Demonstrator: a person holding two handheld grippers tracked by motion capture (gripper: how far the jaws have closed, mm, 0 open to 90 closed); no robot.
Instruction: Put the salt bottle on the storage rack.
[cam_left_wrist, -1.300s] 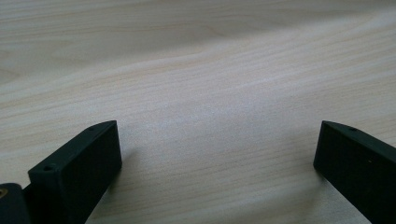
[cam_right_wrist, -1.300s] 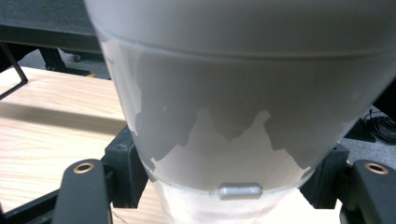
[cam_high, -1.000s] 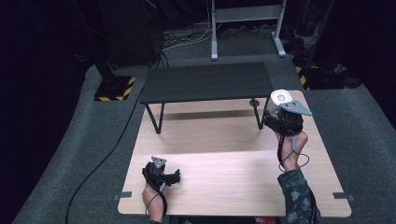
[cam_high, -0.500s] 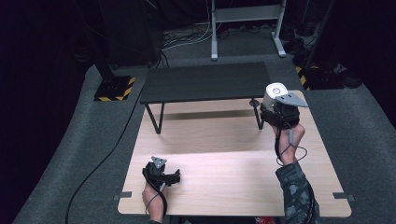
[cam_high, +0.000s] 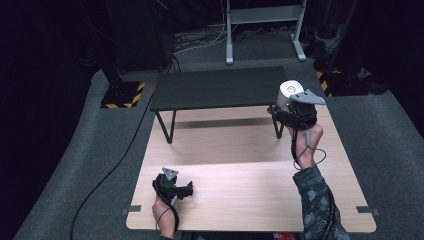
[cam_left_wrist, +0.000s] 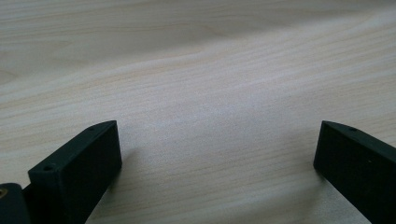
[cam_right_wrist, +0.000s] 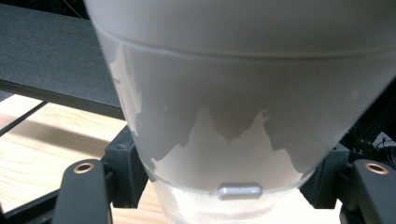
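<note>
At the left of the high view, the left gripper (cam_high: 176, 187) rests low on the light wooden table (cam_high: 240, 195), near the person's edge, held by the left hand (cam_high: 165, 212). Its own view looks close along the bare wood grain (cam_left_wrist: 205, 88), and its two black jaws stand spread wide apart with nothing between them. Farther back, in the middle of the high view, a low black bench (cam_high: 217, 87) stands on thin legs across the far part of the table. At the right, the right gripper (cam_high: 295, 112) is raised above the table just beside the bench's right end, at about the height of its top. It pinches a white cup-like container (cam_high: 290, 92), upright, with a round pale top. In the right gripper view this container (cam_right_wrist: 233, 107) stands very close, a small silver button (cam_right_wrist: 240, 190) near its base, and the jaws press against its lower part on either side, with the bench (cam_right_wrist: 51, 60) behind it at the left.
</note>
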